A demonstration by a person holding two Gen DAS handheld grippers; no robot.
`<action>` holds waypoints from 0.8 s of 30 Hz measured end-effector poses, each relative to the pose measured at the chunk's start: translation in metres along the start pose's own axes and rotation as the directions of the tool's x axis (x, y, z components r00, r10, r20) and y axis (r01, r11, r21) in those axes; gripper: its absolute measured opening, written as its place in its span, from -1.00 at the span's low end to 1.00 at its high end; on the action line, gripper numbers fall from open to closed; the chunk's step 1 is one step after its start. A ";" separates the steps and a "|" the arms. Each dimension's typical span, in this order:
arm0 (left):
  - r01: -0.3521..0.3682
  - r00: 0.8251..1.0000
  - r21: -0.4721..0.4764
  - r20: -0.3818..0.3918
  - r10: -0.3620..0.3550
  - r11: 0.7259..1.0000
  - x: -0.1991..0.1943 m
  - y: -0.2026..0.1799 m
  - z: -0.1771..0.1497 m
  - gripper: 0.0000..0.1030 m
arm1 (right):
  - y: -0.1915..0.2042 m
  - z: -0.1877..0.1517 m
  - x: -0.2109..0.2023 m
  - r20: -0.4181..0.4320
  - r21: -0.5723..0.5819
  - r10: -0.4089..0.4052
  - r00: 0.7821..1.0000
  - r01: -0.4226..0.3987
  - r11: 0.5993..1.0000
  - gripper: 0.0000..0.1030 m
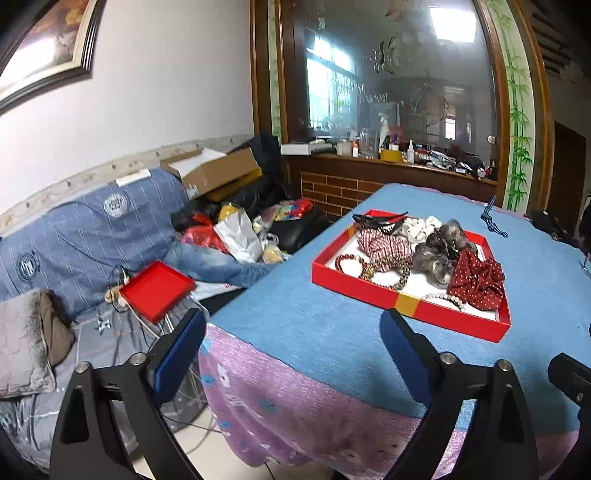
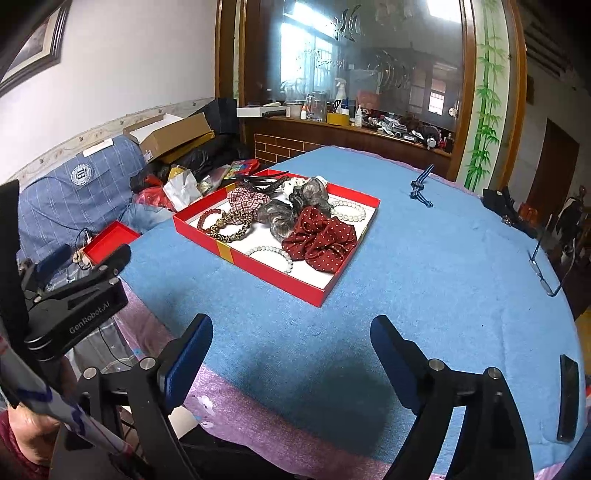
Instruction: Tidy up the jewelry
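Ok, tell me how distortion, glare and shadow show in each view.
Left wrist: fisheye bends the picture frame, black corners, ceiling light glares in the glass partition. Right wrist: the blue cloth edge curves, a dark shadow lies between the right gripper fingers; red box stays sharp.

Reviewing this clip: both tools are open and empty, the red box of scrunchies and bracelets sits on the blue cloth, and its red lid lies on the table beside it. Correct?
Not quite. The red lid is not on the table; it lies off to the side on the blue-covered sofa, as the left wrist view shows. The rest holds: the left tool and right tool are open and empty, and the red box sits on the blue cloth.
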State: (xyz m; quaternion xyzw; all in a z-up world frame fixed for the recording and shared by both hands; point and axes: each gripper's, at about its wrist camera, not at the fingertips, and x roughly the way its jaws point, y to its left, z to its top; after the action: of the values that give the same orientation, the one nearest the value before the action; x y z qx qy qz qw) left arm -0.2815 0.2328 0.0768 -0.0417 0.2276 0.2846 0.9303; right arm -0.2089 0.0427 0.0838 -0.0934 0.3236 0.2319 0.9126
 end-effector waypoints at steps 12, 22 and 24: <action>0.024 1.000 0.018 0.016 -0.024 1.000 -0.007 0.001 0.001 0.99 | 0.004 -0.002 0.002 -0.003 -0.013 -0.012 1.000 0.012 1.000 0.76; 0.064 0.998 0.061 0.010 -0.065 0.996 -0.011 0.001 0.001 0.99 | 0.004 -0.003 0.004 -0.003 -0.029 -0.032 0.999 0.032 0.999 0.77; 0.050 0.999 0.065 0.015 -0.051 0.997 -0.012 0.000 0.001 0.99 | 0.005 -0.003 0.005 -0.004 -0.034 -0.038 0.999 0.038 0.999 0.77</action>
State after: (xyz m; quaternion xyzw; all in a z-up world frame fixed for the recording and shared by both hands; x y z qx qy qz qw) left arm -0.2902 0.2272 0.0828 -0.0152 0.2277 0.2538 0.9400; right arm -0.2096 0.0479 0.0782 -0.1154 0.3199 0.2199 0.9143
